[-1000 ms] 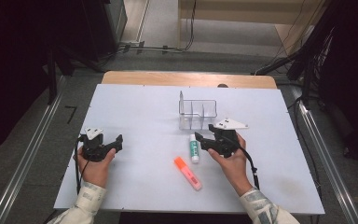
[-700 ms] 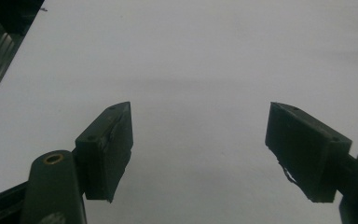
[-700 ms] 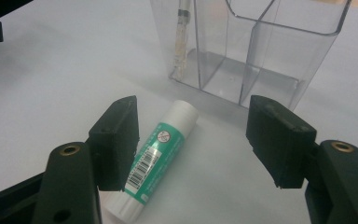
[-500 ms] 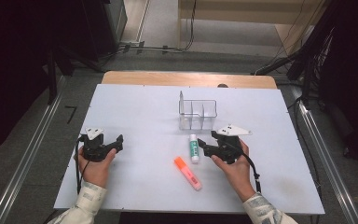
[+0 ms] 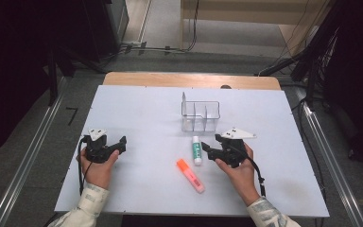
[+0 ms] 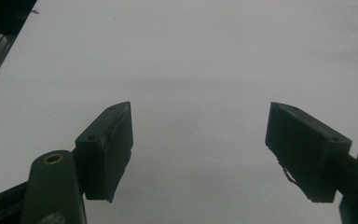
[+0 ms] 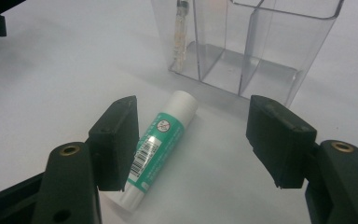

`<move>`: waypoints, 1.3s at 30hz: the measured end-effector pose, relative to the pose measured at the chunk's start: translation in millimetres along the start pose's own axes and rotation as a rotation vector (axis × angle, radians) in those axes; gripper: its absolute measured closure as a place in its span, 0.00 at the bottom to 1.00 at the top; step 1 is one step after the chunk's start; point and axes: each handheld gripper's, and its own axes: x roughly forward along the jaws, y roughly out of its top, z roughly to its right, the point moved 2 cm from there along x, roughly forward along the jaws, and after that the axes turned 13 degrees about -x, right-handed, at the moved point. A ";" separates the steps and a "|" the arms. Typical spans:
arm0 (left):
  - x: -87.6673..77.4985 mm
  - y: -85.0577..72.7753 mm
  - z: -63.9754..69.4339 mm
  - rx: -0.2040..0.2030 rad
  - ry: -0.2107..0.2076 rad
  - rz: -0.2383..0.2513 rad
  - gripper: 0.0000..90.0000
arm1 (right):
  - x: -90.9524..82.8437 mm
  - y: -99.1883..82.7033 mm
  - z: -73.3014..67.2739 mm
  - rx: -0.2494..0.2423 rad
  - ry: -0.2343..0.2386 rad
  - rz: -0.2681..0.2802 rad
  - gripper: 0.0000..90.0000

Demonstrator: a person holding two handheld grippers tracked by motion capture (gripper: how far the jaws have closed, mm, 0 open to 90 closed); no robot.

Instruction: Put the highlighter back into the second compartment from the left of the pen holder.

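Note:
A white and green glue stick lies on the white table, just in front of a clear plastic organizer. My right gripper is open and low over the table. The glue stick lies between its jaws, close beside the left one, and neither pad presses on it. An orange highlighter lies nearer the front edge. My left gripper stands open over bare table at the left, with nothing between its jaws.
A slim clear pen stands in the organizer's end compartment. The table's wooden far edge and dark floor with cables lie beyond. Metal rails run along both sides of the table.
My right gripper has shifted slightly toward the near edge, jaws still open around the glue stick. The left gripper has not moved.

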 end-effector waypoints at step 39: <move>-0.9 -0.3 -1.4 -0.004 0.005 0.005 0.26 | 1.0 -6.3 -40.3 -0.067 0.082 -0.038 0.36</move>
